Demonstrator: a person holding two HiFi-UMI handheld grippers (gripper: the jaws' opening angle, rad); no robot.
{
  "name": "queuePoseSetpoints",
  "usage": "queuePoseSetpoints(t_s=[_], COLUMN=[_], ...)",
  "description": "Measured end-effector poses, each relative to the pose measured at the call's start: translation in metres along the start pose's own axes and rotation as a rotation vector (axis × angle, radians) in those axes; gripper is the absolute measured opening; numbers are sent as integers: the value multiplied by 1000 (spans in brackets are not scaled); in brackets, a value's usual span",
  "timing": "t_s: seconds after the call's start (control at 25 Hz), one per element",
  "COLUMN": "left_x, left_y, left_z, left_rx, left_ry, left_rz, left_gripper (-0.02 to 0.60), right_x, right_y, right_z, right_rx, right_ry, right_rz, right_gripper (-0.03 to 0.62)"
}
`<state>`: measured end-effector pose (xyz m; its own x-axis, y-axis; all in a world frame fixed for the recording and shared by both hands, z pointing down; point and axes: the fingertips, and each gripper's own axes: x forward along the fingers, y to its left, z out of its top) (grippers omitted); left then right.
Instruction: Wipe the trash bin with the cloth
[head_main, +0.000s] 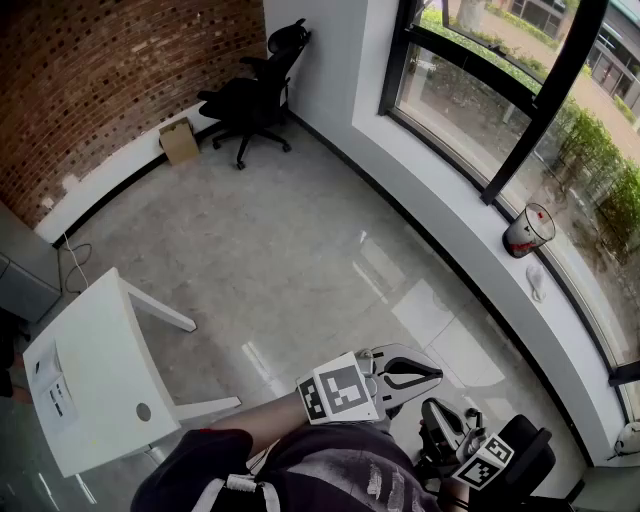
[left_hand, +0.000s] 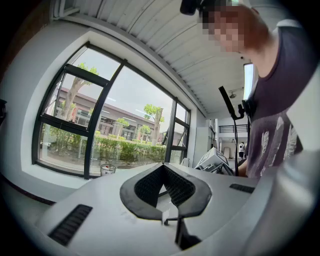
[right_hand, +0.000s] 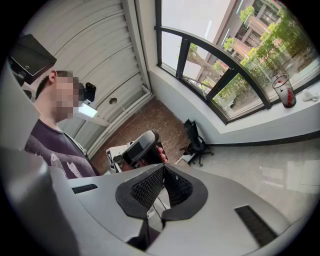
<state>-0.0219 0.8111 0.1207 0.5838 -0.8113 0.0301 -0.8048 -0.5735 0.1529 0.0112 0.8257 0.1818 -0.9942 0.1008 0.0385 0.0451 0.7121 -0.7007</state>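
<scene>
A small clear trash bin (head_main: 527, 230) with red marks stands on the white window sill (head_main: 470, 235) at the right. A white cloth (head_main: 537, 283) lies on the sill just nearer than the bin. My left gripper (head_main: 418, 373) is low in the head view, close to my body, shut and holding nothing. My right gripper (head_main: 443, 416) sits below and right of it, also shut and empty. The left gripper view shows its jaws (left_hand: 163, 167) closed, with the bin (left_hand: 107, 169) far off on the sill. In the right gripper view the jaws (right_hand: 163, 168) are closed; the bin (right_hand: 283, 91) and cloth (right_hand: 311, 95) are far away.
A white table (head_main: 90, 380) stands at the left. At the far end by the brick wall are a black office chair (head_main: 255, 95) and a cardboard box (head_main: 180, 140). Grey floor (head_main: 300, 250) lies between me and the curved sill under the windows.
</scene>
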Motion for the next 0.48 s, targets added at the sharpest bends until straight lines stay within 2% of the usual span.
queuePoseSetpoints(t_s=[0.08, 0.16, 0.36, 0.48], left_x=[13, 28, 52, 75], left_y=[5, 9, 24, 48], left_z=[5, 11, 14, 25], left_rx=[-34, -35, 50, 68], left_ry=[-12, -15, 63, 65], left_rz=[-6, -8, 1, 22], left_gripper=[-3, -3, -3, -3], right_x=[0, 0, 7, 11], right_y=[-8, -19, -45, -57], right_z=[11, 23, 50, 78], right_rx=[18, 29, 60, 44], right_ry=[-8, -21, -75, -63], right_rz=[26, 50, 116, 200], right_gripper=[0, 0, 0, 0])
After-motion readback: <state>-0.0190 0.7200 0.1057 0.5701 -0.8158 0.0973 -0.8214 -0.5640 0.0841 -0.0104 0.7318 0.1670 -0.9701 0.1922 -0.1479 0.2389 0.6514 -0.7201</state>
